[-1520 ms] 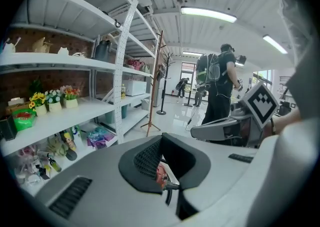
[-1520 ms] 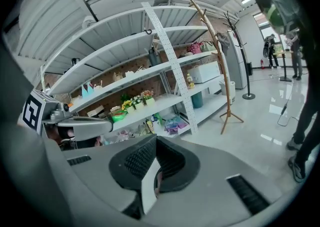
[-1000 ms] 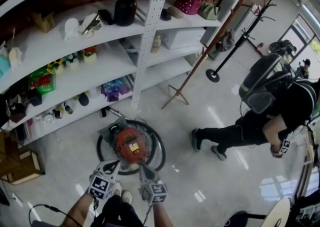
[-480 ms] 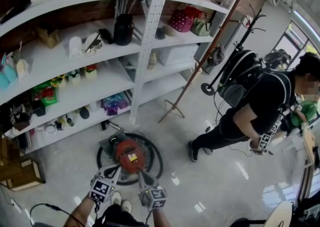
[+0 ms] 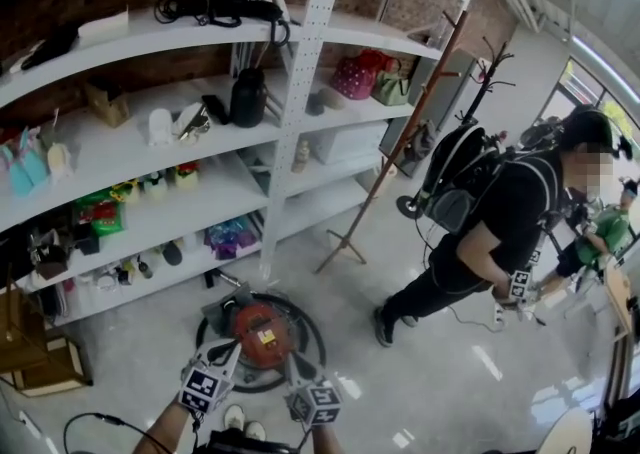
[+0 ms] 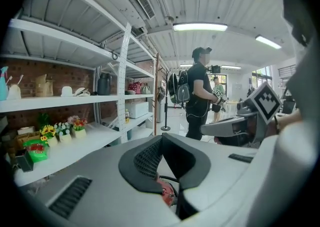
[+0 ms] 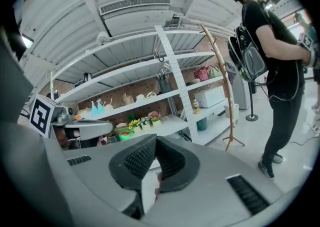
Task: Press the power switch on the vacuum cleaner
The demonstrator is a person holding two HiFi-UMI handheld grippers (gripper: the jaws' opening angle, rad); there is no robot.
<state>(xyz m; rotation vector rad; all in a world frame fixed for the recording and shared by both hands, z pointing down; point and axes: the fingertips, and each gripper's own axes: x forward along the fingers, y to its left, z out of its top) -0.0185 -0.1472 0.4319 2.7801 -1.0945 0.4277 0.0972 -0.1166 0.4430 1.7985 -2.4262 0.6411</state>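
- The vacuum cleaner (image 5: 262, 332) sits on the floor (image 5: 440, 392) straight ahead of me, a red body with a yellow label, ringed by its black hose (image 5: 320, 334). I cannot pick out the power switch itself.
- The left gripper (image 5: 234, 343) hangs over the near left edge of the red body. Its pads (image 6: 146, 158) meet at the tips with nothing between them, and a sliver of red shows below them.
- The right gripper (image 5: 290, 360) is at the near right edge. Its pads (image 7: 140, 158) are likewise closed and empty.
- A white shelf unit (image 5: 300, 112) loaded with small goods stands just behind the vacuum. A wooden crate (image 5: 45, 347) sits at my far left.
- A leaning wooden pole (image 5: 392, 142) and a coat stand (image 5: 479, 82) stand to the right of the shelves.
- A person (image 5: 500, 212) with a backpack is walking on the open floor to my right, well apart from the vacuum.
- Compared with a second ago, that person is upright rather than bent low and has moved nearer the coat stand. My view has tipped up, so the vacuum and both grippers sit lower in frame. The grippers keep their place at its near edge.
- Room to move is on the right and near side; the shelf unit closes off the far side.
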